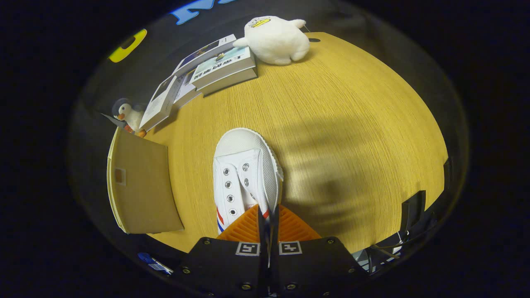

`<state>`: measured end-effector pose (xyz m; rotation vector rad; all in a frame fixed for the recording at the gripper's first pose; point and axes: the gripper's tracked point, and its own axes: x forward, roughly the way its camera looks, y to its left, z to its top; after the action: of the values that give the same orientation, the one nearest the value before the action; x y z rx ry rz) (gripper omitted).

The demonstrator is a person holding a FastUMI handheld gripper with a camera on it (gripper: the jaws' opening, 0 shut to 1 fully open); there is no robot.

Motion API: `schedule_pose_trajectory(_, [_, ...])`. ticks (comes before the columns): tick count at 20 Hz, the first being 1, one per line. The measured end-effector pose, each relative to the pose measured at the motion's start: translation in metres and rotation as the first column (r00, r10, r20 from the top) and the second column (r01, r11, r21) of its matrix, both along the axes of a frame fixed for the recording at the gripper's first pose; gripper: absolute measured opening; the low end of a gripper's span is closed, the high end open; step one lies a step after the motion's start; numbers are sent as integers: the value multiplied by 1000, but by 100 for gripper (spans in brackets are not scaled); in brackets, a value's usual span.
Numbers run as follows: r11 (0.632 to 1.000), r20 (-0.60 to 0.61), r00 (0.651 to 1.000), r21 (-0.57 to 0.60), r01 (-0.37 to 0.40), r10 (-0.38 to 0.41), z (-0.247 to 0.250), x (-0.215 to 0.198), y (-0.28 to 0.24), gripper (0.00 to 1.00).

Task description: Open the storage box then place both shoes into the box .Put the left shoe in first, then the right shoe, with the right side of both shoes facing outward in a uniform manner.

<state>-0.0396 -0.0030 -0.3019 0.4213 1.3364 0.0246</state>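
Observation:
A white canvas shoe (244, 174) with red and blue side stripes hangs over the wooden table (352, 124), its toe pointing away from me. My gripper (268, 215) is shut on the shoe, its fingers (290, 227) pinching the rim of the shoe's opening from both sides. The shoe's heel is hidden behind the fingers. A tan cardboard storage box (140, 186) stands to the left of the shoe, with its flat panel and a small label facing up; I cannot tell whether it is open.
A stack of books (207, 70) lies beyond the shoe to the left, with a white plush duck (275, 39) beside it. A small penguin toy (128, 116) stands behind the box. Black equipment (414, 211) sits off the table's right edge.

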Motion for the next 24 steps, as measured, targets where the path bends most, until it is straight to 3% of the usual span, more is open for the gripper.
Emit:
schedule_pose_trajectory(9, [998, 113, 993, 51, -35, 29, 77, 37, 44, 2])
schedule_pose_trajectory(24, [980, 241, 959, 93, -178, 151, 153, 73, 170, 2])
